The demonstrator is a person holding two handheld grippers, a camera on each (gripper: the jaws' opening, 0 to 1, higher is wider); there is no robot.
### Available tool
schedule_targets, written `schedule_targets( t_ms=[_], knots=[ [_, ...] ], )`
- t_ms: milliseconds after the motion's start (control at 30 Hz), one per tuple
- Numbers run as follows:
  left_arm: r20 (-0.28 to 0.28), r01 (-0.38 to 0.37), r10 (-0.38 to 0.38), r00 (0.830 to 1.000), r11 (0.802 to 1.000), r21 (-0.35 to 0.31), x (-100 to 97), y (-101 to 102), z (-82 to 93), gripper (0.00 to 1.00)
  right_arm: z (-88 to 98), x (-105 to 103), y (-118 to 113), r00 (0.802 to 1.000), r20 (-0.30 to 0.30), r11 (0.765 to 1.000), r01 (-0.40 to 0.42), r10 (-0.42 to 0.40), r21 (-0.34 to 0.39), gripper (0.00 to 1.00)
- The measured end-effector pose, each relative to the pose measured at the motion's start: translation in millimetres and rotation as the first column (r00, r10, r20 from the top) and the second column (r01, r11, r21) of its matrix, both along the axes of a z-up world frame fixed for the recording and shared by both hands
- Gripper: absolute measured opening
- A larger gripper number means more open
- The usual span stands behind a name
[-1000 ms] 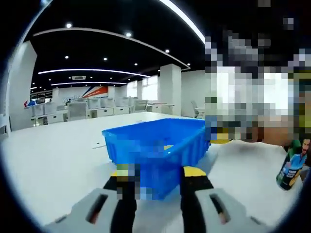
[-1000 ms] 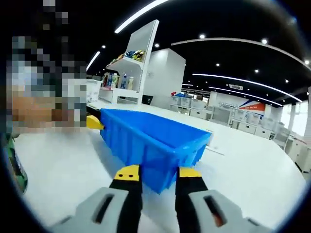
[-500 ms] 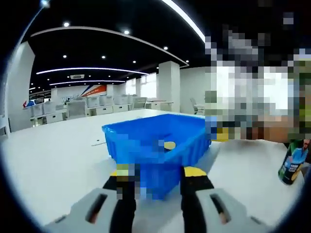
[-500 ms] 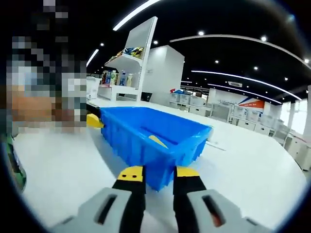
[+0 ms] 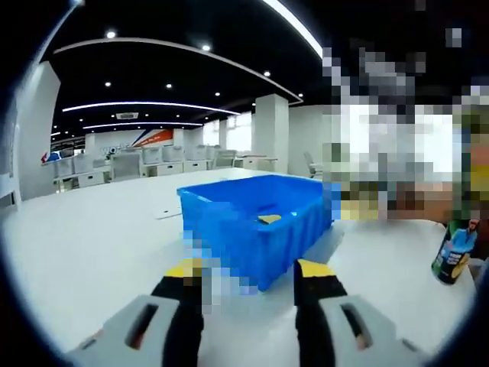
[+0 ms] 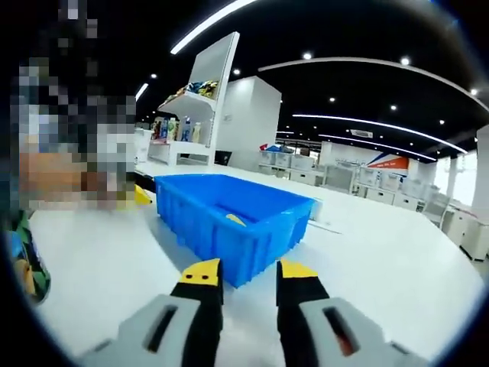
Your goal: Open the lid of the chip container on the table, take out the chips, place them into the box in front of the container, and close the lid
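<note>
Both jaws are standing apart: the left hand-held gripper and right hand-held gripper are facing the blue box at 12 o'clock, bare bench lying around it.

The blue box looks like moulded plastic, its ribbed walls faintly glossy. The white surface is smooth with a soft sheen. The chip container carries a glossy printed wrap. Each claw has matt black jaws with yellow tips and grey plastic bodies.
</note>
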State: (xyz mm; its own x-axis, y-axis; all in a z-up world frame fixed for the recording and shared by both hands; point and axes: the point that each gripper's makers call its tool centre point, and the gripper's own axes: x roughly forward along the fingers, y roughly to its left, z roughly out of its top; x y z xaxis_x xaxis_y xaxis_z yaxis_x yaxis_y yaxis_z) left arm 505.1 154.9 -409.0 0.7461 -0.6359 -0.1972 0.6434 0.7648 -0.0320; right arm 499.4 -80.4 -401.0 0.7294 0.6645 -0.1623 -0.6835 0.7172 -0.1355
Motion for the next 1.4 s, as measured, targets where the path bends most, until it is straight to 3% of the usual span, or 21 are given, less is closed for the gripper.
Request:
schedule_targets(
  t_ms=[100, 233, 300, 333, 367, 433, 467, 567, 733, 833, 967, 1067, 1133, 1200, 1267, 1300, 1333, 1400],
  knots=[
    [-0.005, -0.011, 0.011, 1.000, 1.000, 0.006, -13.6, 7, 1.4, 0.49, -0.1, -3, -13, 1.000, -0.012, 1.000, 0.017, -0.016, 0.015, 0.27],
    [0.007, -0.025, 0.025, 1.000, 1.000, -0.011, -29.1, 21, 15.1, 0.51, 9.4, -24, -11, 1.000, -0.004, 1.000, 0.006, -0.005, 0.022, 0.30],
    [-0.030, -0.043, 0.042, 0.999, 0.998, -0.044, -41.2, 24, 22.2, 0.48, 15.5, -31, -11, 1.000, -0.002, 0.999, -0.005, 0.005, 0.031, 0.31],
    [-0.021, -0.036, 0.035, 0.999, 0.996, -0.085, -46.5, 22, 30.5, 0.48, 20.1, -37, -10, 1.000, -0.006, 0.998, -0.019, 0.019, 0.060, 0.33],
    [-0.050, -0.049, 0.043, 0.998, 0.991, -0.122, -53.7, 25, 36.9, 0.48, 26.4, -45, -9, 0.999, -0.012, 0.995, -0.035, 0.037, 0.098, 0.36],
    [-0.045, -0.048, 0.043, 0.998, 0.991, -0.124, -64.5, 28, 45.1, 0.49, 34.5, -53, -15, 0.999, -0.016, 0.989, -0.038, 0.041, 0.141, 0.38],
    [-0.077, -0.077, 0.070, 0.995, 0.992, -0.099, -71.9, 32, 43.7, 0.49, 38.8, -61, -16, 0.999, -0.020, 0.986, -0.042, 0.046, 0.161, 0.38],
    [-0.065, -0.047, 0.041, 0.997, 0.994, -0.098, -93.6, 31, 54.6, 0.49, 60.9, -93, -16, 0.993, -0.037, 0.950, -0.099, 0.115, 0.296, 0.36],
    [-0.059, 0.005, -0.013, 0.998, 0.991, -0.134, -137.2, 28, 73.2, 0.50, 91.5, -143, -30, 0.985, -0.008, 0.903, -0.153, 0.170, 0.403, 0.36],
    [-0.029, 0.072, -0.077, 0.997, 0.983, -0.169, -166.6, 18, 88.3, 0.48, 98.2, -169, -36, 0.984, -0.010, 0.901, -0.158, 0.177, 0.403, 0.35],
    [-0.037, 0.095, -0.104, 0.994, 0.977, -0.192, -197.1, 13, 98.0, 0.51, 98.5, -195, -38, 0.984, -0.019, 0.927, -0.158, 0.174, 0.340, 0.37],
    [-0.057, 0.095, -0.107, 0.993, 0.980, -0.174, -216.2, 11, 100.1, 0.53, 93.8, -209, -37, 0.984, -0.076, 0.944, -0.129, 0.159, 0.303, 0.41],
    [-0.064, 0.062, -0.074, 0.995, 0.984, -0.164, -223.5, 14, 102.7, 0.54, 74.6, -218, -42, 0.974, -0.202, 0.976, -0.064, 0.108, 0.209, 0.40],
    [-0.084, 0.036, -0.049, 0.995, 0.989, -0.143, -230.9, 16, 102.1, 0.56, 68.6, -225, -44, 0.971, -0.224, 0.988, -0.046, 0.078, 0.148, 0.40],
    [-0.109, 0.033, -0.045, 0.993, 0.994, -0.108, -239.6, 16, 97.0, 0.59, 54.9, -234, -48, 0.945, -0.325, 0.993, -0.010, 0.047, 0.117, 0.38],
    [-0.128, 0.027, -0.039, 0.991, 0.995, -0.091, -242.3, 17, 93.3, 0.60, 56.9, -234, -48, 0.953, -0.299, 0.994, -0.010, 0.043, 0.111, 0.39],
    [-0.145, 0.005, -0.010, 0.989, 0.999, -0.034, -242.9, 21, 84.7, 0.60, 56.8, -233, -51, 0.958, -0.286, 0.996, 0.012, 0.016, 0.093, 0.39],
    [-0.165, -0.006, 0.007, 0.986, 1.000, 0.010, -244.8, 22, 75.9, 0.60, 54.2, -230, -57, 0.958, -0.287, 0.997, 0.052, -0.031, 0.065, 0.40]
  ],
)
